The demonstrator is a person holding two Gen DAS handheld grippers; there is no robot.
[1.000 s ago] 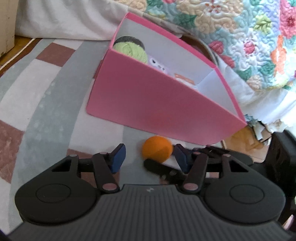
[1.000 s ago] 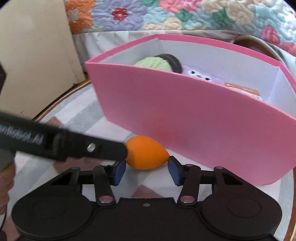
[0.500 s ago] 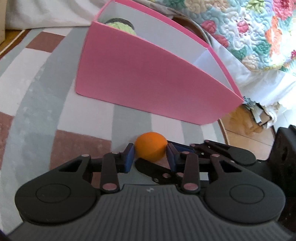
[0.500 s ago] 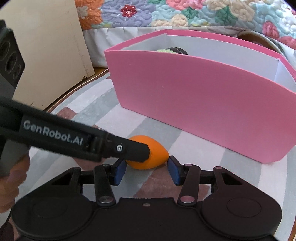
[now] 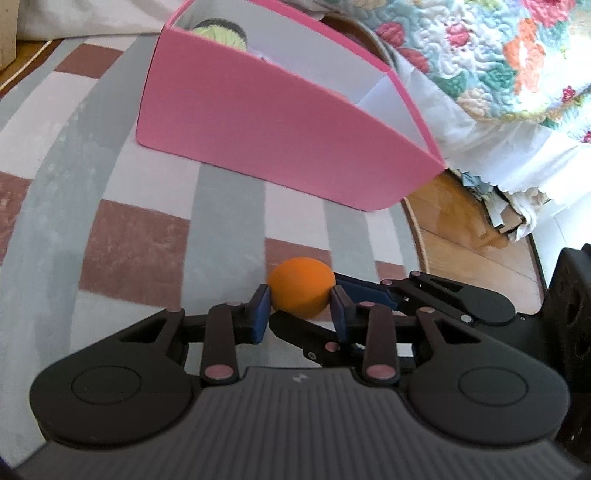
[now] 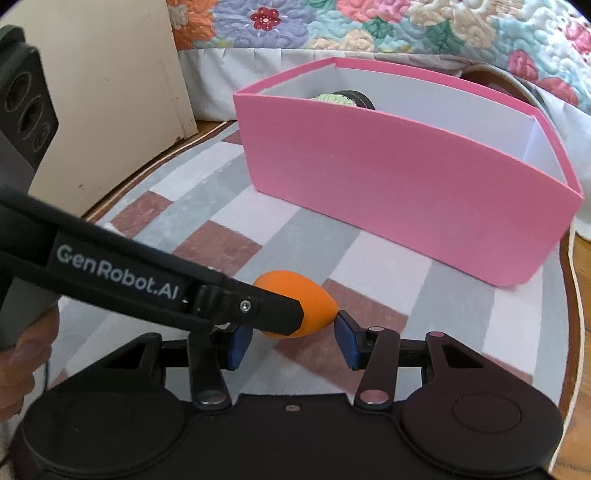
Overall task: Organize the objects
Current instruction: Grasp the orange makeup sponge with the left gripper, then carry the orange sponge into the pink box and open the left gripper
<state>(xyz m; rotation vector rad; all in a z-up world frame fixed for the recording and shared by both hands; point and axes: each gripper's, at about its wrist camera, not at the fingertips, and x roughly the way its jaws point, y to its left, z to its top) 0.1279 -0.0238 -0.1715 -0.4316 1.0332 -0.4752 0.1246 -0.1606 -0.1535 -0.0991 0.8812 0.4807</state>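
Note:
An orange egg-shaped sponge [image 5: 300,288] hangs just above the checked rug, held from two sides. My left gripper [image 5: 299,306] is shut on it across its width, both blue pads pressing its sides. In the right wrist view the sponge [image 6: 314,295] lies lengthwise between the pads of my right gripper [image 6: 291,339], which is shut on it too. The left gripper's black finger [image 6: 258,306] crosses in front and hides the sponge's left end. The pink box [image 5: 288,147] [image 6: 406,184] stands beyond, with a green woolly thing [image 6: 332,99] inside.
The round checked rug [image 5: 129,229] ends at bare wooden floor [image 5: 461,229] on the right. A bed with a floral quilt [image 6: 406,33] stands behind the box, a cream cabinet [image 6: 110,92] to its left. A person's hand [image 6: 22,369] holds the left gripper.
The left jaws closed from wide apart onto the sponge. Both grippers drew back from the pink box with the sponge between them, so the box now sits farther off.

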